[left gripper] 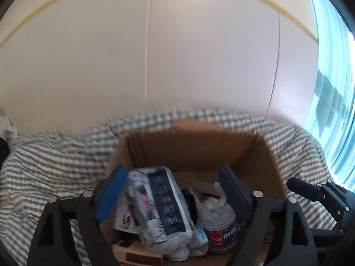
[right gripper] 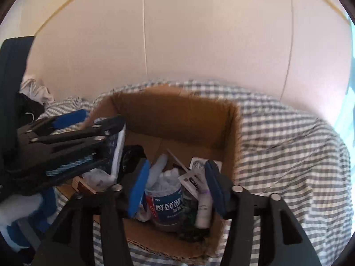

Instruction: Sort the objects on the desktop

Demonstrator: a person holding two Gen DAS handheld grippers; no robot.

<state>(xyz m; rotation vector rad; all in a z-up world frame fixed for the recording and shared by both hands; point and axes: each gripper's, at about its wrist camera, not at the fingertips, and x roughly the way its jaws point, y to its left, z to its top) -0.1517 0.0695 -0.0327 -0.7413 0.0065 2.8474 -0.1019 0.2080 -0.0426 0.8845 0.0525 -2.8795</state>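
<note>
Cardboard box (left gripper: 199, 148) sits on checked cloth (left gripper: 55, 159), open upward. Inside, a dark-and-white packet (left gripper: 168, 201) leans lengthwise, beside an upright cotton-ball tub (right gripper: 165, 206); lower contents are hidden. Left gripper (left gripper: 173, 190) and right gripper (right gripper: 177, 186) both spread, empty.

Cardboard box (right gripper: 177, 115) crowded in front, free toward its far wall.

Both wrist cameras look forward and downward, close above the open cardboard box (left gripper: 195, 146), toward the pale wall (left gripper: 155, 55) beyond. The left view sits left of the right one. Both share the box interior, the checked cloth (right gripper: 288, 144) and the wall.
</note>
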